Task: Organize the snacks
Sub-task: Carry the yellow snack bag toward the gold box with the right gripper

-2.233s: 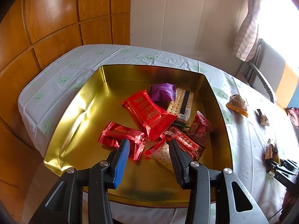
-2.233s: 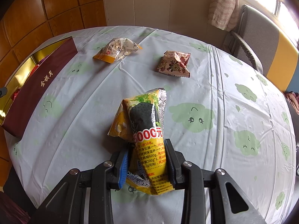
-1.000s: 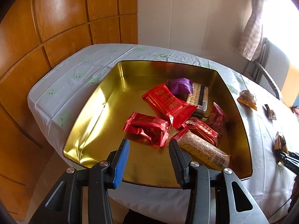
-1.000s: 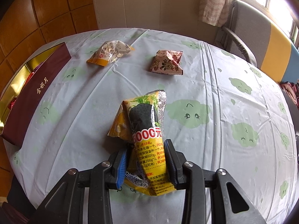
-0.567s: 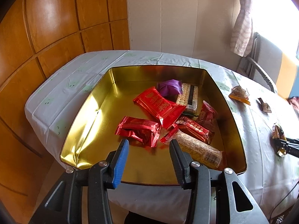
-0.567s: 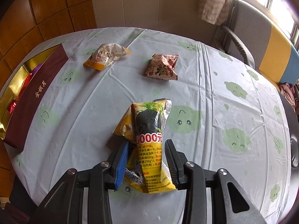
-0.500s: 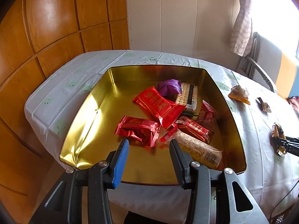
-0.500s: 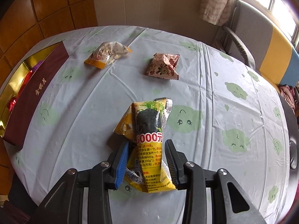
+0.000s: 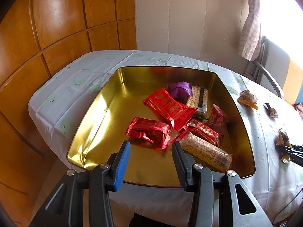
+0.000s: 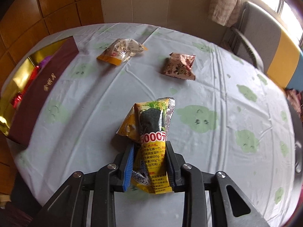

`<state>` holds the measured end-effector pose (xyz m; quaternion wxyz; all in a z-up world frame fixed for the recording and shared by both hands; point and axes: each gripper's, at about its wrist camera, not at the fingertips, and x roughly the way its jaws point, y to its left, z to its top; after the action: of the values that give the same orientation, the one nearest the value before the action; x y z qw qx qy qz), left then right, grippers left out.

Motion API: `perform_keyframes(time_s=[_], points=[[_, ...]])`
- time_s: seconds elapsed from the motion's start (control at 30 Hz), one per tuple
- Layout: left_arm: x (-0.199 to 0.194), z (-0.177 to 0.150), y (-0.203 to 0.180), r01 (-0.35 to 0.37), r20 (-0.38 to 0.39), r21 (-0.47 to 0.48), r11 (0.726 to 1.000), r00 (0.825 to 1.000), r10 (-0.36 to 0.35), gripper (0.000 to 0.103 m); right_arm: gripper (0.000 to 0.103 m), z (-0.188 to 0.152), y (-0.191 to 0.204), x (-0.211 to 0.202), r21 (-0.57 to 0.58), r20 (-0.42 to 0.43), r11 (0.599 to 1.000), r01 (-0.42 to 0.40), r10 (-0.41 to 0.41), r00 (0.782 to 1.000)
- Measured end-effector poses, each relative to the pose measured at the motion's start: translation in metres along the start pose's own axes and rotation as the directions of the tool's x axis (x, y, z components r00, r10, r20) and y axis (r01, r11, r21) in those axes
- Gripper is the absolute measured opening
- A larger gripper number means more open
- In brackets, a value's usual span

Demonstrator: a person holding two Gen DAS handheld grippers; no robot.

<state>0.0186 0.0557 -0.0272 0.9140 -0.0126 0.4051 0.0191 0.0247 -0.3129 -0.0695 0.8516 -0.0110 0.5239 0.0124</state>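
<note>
Right gripper (image 10: 149, 162): fingers clamped on yellow packet (image 10: 151, 130), as before. Left gripper (image 9: 150, 151): fingers spread, empty, unchanged, gold tin (image 9: 106, 113) at 12 o'clock.

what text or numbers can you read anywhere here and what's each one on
"5000元": on the yellow snack packet held in the right gripper.
Small print and a QR code below it: too small to read.
Gold characters on the maroon box side: blurred, unreadable.
White characters on the big red packet in the gold tin: not legible.
</note>
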Motion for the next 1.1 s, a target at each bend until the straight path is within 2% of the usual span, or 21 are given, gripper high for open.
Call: perform_keyframes(time_s=[0.07, 0.23, 0.6, 0.87, 1.1], points=[[-0.001, 0.0, 0.003, -0.002, 0.001, -0.005, 1.0, 1.0, 0.002, 0.046, 0.03, 0.003, 0.003, -0.003, 0.028, -0.003, 0.997, -0.078, 0.078, 0.997], [-0.003, -0.002, 0.009, -0.008, 0.001, -0.017, 1.0, 1.0, 0.008, 0.046, 0.029, 0.01, 0.028, -0.011, 0.018, 0.011, 0.985, -0.173, 0.173, 0.985], [-0.002, -0.003, 0.017, -0.014, 0.0, -0.04, 0.999, 1.0, 0.014, 0.046, 0.029, 0.032, 0.095, -0.042, -0.131, 0.044, 0.95, -0.285, 0.292, 0.955], [-0.001, -0.002, 0.024, -0.022, -0.003, -0.058, 0.998, 1.0, 0.022, 0.046, 0.029, 0.047, 0.155, -0.057, -0.29, 0.027, 0.884, -0.368, 0.392, 0.92], [-0.001, 0.002, 0.043, -0.06, 0.005, -0.109, 0.992, 0.998, 0.061, 0.046, 0.029, 0.058, 0.212, -0.051, -0.383, -0.015, 0.819, -0.426, 0.456, 0.89]])
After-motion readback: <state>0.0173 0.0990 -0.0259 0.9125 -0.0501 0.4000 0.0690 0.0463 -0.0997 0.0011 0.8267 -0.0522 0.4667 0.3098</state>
